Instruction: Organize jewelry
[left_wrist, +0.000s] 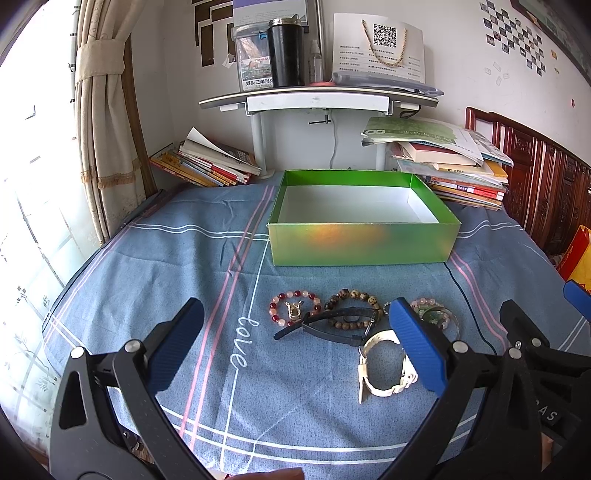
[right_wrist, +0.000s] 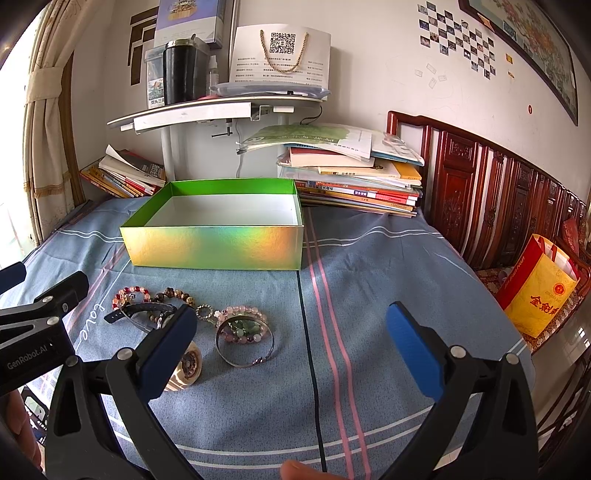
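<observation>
Left claw (left_wrist: 295, 332), jaws spread wide, above a blue striped cloth (left_wrist: 155, 280) on the worktop. Beyond it, an open green box (left_wrist: 364, 245) with a white interior. Between claw and box, a row of jewelry: a red-and-pink bead bracelet (left_wrist: 293, 308), a brown bead bracelet (left_wrist: 352, 306), a black watch (left_wrist: 328, 326), a white watch (left_wrist: 384, 363), and a pale bead bracelet (left_wrist: 434, 314) partly hidden by the right finger (left_wrist: 417, 350).

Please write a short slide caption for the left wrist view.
Open left gripper above bracelets and watches, before the empty green box.
</observation>
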